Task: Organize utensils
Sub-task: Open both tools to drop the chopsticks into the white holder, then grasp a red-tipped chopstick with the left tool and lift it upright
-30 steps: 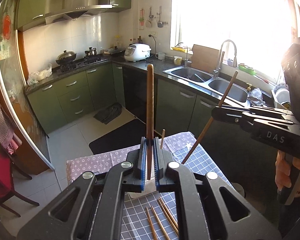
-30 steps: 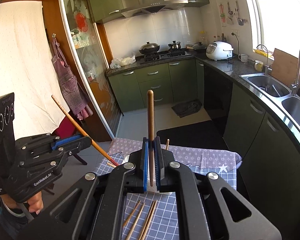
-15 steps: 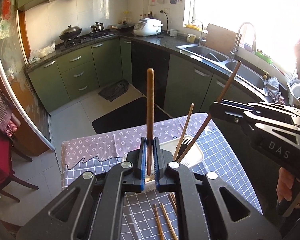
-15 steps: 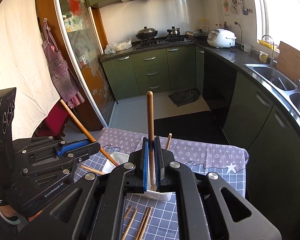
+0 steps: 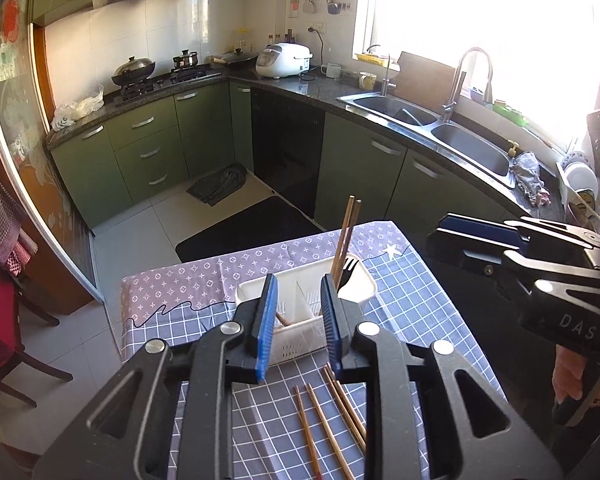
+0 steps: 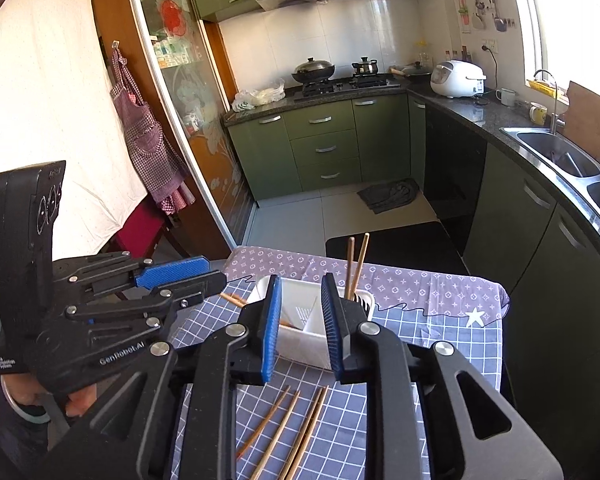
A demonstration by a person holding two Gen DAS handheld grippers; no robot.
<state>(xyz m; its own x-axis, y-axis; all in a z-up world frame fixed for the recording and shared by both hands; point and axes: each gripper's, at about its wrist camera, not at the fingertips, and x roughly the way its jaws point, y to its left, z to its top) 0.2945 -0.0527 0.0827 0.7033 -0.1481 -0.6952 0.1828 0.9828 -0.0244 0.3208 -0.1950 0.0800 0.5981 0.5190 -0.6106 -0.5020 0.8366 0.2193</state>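
The left gripper (image 5: 299, 322), black with ribbed blue pads, has just been opening; its jaws stand slightly apart with nothing clamped between them. The right gripper (image 6: 300, 322), of the same build, has likewise just been opening and holds nothing. Both hang over a white slotted plastic utensil caddy (image 5: 300, 300) on a grey grid-patterned tablecloth (image 5: 412, 308). Two slim brown wooden chopsticks (image 5: 346, 236) stand upright in its far compartment beside a dark fork (image 5: 348, 270). More wooden chopsticks lying loose (image 6: 296, 428) rest on the cloth nearer the cameras.
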